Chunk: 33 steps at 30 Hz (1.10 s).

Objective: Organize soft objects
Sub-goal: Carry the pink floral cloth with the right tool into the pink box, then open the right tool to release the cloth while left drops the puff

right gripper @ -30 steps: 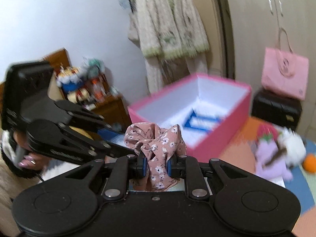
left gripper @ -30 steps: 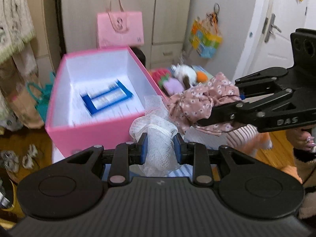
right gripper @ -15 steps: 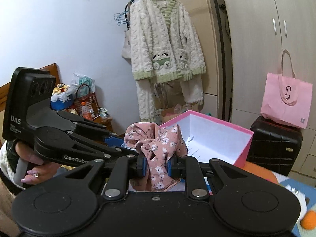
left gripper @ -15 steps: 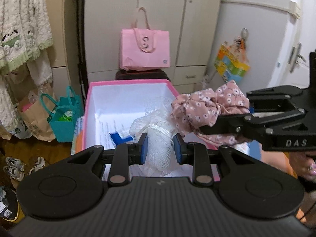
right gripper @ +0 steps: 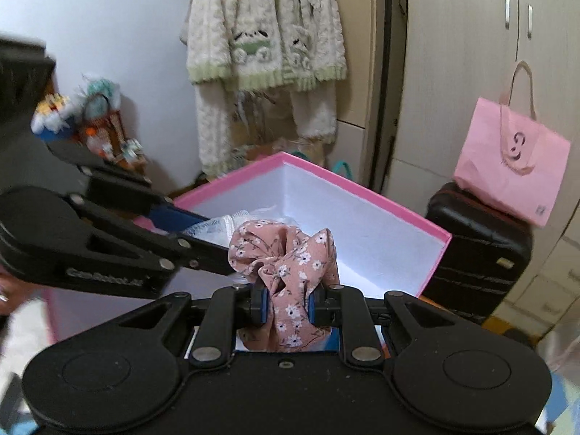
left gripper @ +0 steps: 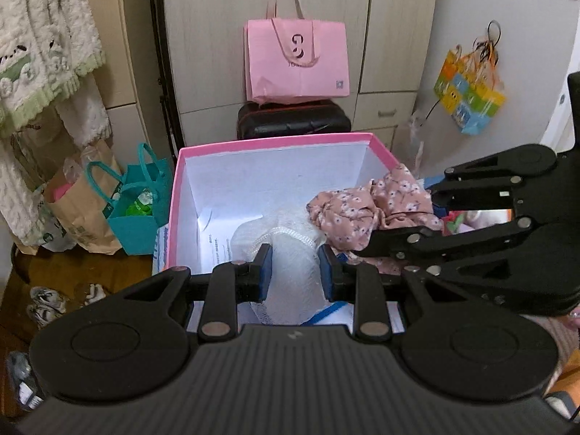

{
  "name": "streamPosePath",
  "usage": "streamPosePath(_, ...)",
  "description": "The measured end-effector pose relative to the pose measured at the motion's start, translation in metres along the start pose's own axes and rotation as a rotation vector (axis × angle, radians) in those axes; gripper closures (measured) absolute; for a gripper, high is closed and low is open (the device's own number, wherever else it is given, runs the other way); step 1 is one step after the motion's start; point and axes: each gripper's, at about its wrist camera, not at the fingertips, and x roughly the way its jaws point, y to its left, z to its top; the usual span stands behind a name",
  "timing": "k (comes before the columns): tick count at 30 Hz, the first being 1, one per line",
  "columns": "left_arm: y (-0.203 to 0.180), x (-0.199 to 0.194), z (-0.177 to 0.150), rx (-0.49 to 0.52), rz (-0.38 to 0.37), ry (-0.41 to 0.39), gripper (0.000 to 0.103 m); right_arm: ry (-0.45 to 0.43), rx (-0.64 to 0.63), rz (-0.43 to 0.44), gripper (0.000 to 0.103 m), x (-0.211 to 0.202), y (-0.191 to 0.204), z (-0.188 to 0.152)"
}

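My jaws are both clamped on something soft. The left gripper pinches a white mesh pouf between its blue pads, and the right gripper squeezes a pink floral scrunchie — each bundle bulges out above the pads. Both hang over the open pink box, the pouf near the middle of it, the scrunchie just beside it toward the box's right wall. Printed paper lies on the white floor of the box. Behind the box stands a black suitcase with a pink tote bag on top — to its left, a teal bag and a brown paper bag.
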Motion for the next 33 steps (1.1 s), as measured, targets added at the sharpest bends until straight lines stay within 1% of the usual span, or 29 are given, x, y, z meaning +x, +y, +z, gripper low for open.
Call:
streamPosePath(2, 0.001, 0.003, 0.005, 0.001, 0.013, 0.006, 0.078, 0.018, -0.035, -0.026, 0.079, 0.008, 0.001, 0.002)
streamPosePath(4, 0.004, 0.006, 0.008, 0.000, 0.014, 0.007, 0.079, 0.042, -0.039, -0.027, 0.079, 0.015, -0.001, 0.005)
streamPosePath(9, 0.008, 0.016, 0.008, -0.023, -0.010, 0.033, 0.080, 0.089, -0.070, -0.030, 0.078, 0.031, 0.001, 0.007)
streamPosePath(10, 0.007, 0.018, 0.008, -0.020, -0.004, 0.032, 0.080, 0.097, -0.074, -0.036, 0.075, 0.034, 0.002, 0.007)
streamPosePath(12, 0.007, 0.017, 0.007, -0.019, 0.014, 0.027, 0.080, 0.101, -0.069, -0.047, 0.063, 0.038, 0.000, 0.008)
streamPosePath(13, 0.008, 0.016, 0.007, -0.027, 0.018, 0.027, 0.080, 0.102, -0.064, -0.049, 0.053, 0.038, 0.000, 0.008)
streamPosePath(14, 0.010, 0.015, 0.006, -0.035, 0.014, 0.025, 0.080, 0.097, -0.060, -0.050, 0.046, 0.036, -0.001, 0.006)
streamPosePath(15, 0.011, 0.012, 0.005, -0.043, 0.008, 0.024, 0.076, 0.093, -0.059, -0.049, 0.043, 0.035, -0.001, 0.006)
streamPosePath(16, 0.012, 0.010, 0.004, -0.051, 0.007, 0.023, 0.075, 0.086, -0.058, -0.048, 0.039, 0.032, -0.001, 0.004)
streamPosePath(17, 0.013, 0.007, 0.003, -0.058, 0.009, 0.019, 0.074, 0.078, -0.056, -0.050, 0.038, 0.029, -0.001, 0.003)
streamPosePath(19, 0.013, 0.000, -0.001, -0.059, 0.011, 0.009, 0.064, 0.059, -0.046, -0.052, 0.037, 0.019, 0.000, 0.000)
streamPosePath(20, 0.012, -0.005, -0.003, -0.061, 0.010, 0.001, 0.062, 0.048, -0.040, -0.048, 0.037, 0.013, 0.000, -0.002)
streamPosePath(22, 0.010, -0.013, -0.007, -0.057, 0.009, -0.005, 0.061, 0.026, -0.031, -0.040, 0.035, 0.001, 0.002, -0.005)
streamPosePath(28, -0.004, -0.044, -0.020, -0.034, -0.015, -0.027, 0.057, -0.042, -0.035, -0.028, 0.035, -0.046, 0.014, -0.018)
streamPosePath(30, -0.012, -0.056, -0.025, -0.017, -0.013, -0.042, 0.055, -0.072, -0.025, -0.019, 0.035, -0.063, 0.016, -0.024)
streamPosePath(33, -0.024, -0.074, -0.031, 0.008, -0.024, -0.063, 0.052, -0.092, -0.024, 0.002, 0.035, -0.084, 0.022, -0.032)
